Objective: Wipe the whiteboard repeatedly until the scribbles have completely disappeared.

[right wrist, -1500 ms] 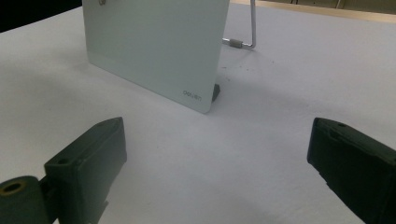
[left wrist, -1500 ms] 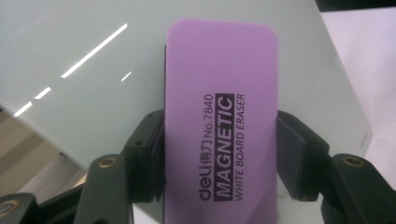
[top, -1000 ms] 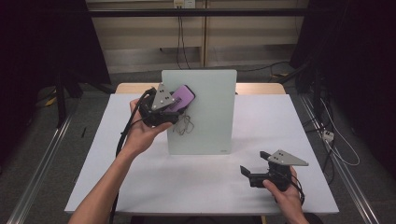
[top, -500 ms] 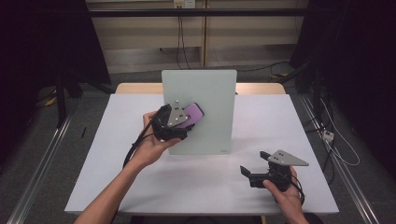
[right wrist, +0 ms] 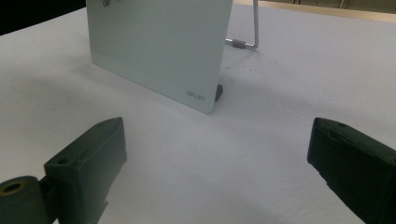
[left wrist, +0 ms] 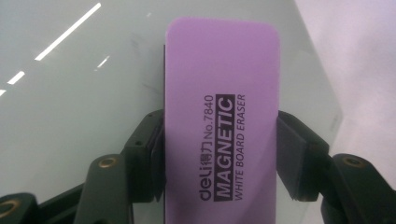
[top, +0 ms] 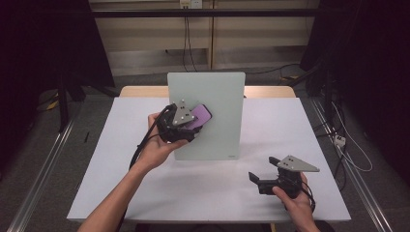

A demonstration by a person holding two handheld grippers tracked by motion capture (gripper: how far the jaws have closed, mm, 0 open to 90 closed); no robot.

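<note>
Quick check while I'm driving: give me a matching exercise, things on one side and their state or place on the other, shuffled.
Things:
1. purple magnetic whiteboard eraser
2. pale glass whiteboard on a stand
3. left gripper
4. right gripper

States:
A. jaws wide apart, nothing between them, low over the white table
B. upright on the table
C. clamped between two black jaws, against the board
D. shut on the eraser

Pairs: 1-C, 2-B, 3-D, 4-A

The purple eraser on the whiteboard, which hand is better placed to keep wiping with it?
Left. The left gripper is shut on the purple eraser, held against the whiteboard. The right gripper rests open near the table edge, apart from the board and holding nothing.
</note>
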